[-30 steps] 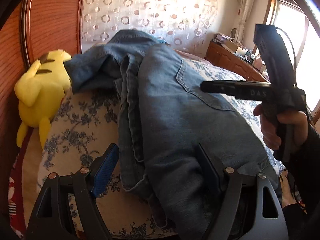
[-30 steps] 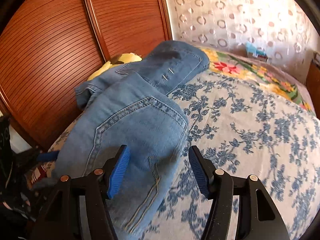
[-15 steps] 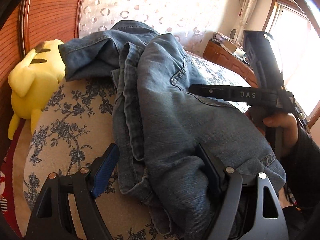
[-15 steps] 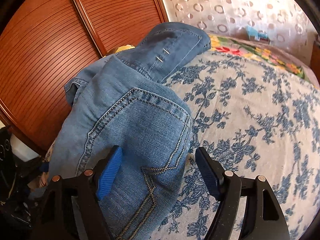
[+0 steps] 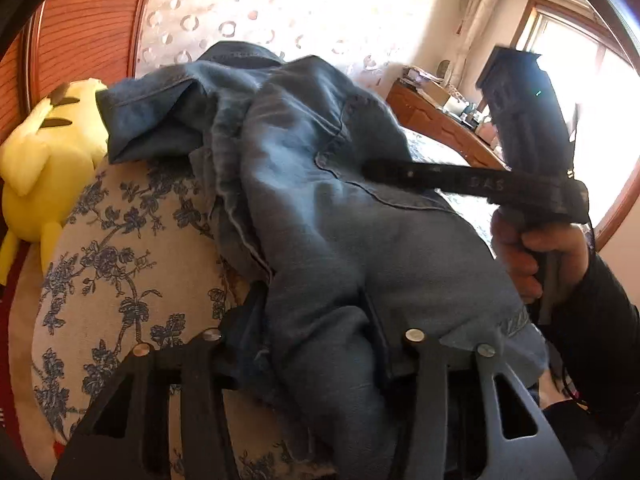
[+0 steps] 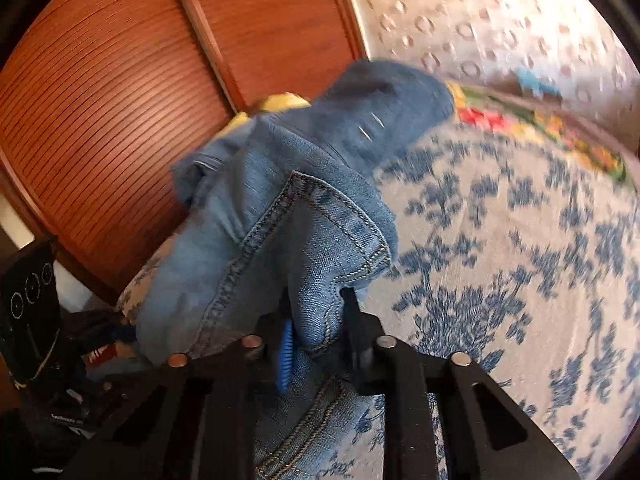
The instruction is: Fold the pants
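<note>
Change: both grippers, wide apart a second ago, now closing on denim.
Left gripper (image 5: pixel 316 320): pinching jeans (image 5: pixel 320 208).
Right gripper (image 6: pixel 316 320): pinching jeans' edge.
Jeans: bunched on bed (image 6: pixel 500 280), beside yellow plush (image 5: pixel 44 160).

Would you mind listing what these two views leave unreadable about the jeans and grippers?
- Left wrist view: the left gripper is closing on the jeans; bunched denim hides its pads.
- Right wrist view: motion blur smears the bedspread; the right gripper is closing on the jeans.
- Both views: the jeans' near end is cut off by the bottom edge.
</note>
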Demonstrator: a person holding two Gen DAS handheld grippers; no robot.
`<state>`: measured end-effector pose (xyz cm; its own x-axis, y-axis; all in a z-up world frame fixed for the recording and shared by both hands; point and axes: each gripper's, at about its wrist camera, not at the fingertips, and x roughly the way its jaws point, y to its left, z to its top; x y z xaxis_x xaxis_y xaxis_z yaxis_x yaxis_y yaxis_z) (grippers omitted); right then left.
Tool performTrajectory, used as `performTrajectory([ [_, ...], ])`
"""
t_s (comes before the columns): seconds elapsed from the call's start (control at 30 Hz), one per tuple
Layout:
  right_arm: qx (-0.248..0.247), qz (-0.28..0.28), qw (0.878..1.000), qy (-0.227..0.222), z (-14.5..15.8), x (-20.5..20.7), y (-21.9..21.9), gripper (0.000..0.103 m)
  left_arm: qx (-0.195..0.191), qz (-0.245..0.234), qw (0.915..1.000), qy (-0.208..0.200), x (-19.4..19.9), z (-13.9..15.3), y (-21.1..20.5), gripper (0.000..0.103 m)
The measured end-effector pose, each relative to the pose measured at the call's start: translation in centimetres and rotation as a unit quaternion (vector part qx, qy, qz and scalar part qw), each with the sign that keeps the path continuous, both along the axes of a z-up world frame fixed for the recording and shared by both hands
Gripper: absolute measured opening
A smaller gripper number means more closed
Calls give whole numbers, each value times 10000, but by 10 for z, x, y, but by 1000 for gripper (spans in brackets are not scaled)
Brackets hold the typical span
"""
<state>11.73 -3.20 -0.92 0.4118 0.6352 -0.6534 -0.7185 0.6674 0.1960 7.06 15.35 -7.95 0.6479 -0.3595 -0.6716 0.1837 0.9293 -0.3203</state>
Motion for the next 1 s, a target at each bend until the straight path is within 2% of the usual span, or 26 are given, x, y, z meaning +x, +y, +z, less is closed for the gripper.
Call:
performTrajectory([
  [0.03, 62, 30, 10000, -69, 6, -4, -1, 19, 96, -17, 10000, 2, -1, 1, -3, 45],
  [0.1, 166, 89, 9994, -277, 18, -14, -2, 18, -17, 17, 10000, -42, -3, 2, 0, 33],
  [0.17, 253, 180, 9983, -484, 30, -24, -2, 17, -86, 24, 9999, -116, -6, 4, 2, 26],
  [0.27, 329, 357, 9957, -790, 47, -38, 1, 16, -189, 70, 9995, -261, -13, 12, 5, 21],
  [0.43, 386, 743, 9874, -1343, 85, -72, 6, 16, -369, 258, 9965, -698, -26, 34, 19, 21],
  [0.57, 342, 1018, 9799, -1682, 110, -80, 21, 15, -345, 451, 9935, -986, -27, 56, 36, 20],
  [0.73, 392, 1215, 9722, -1965, 134, -73, 35, 15, -346, 645, 9897, -1231, -18, 75, 58, 20],
  [1.0, 560, 1470, 9644, -2125, 150, -48, 61, 15, -229, 984, 9849, -1407, -6, 102, 93, 20],
])
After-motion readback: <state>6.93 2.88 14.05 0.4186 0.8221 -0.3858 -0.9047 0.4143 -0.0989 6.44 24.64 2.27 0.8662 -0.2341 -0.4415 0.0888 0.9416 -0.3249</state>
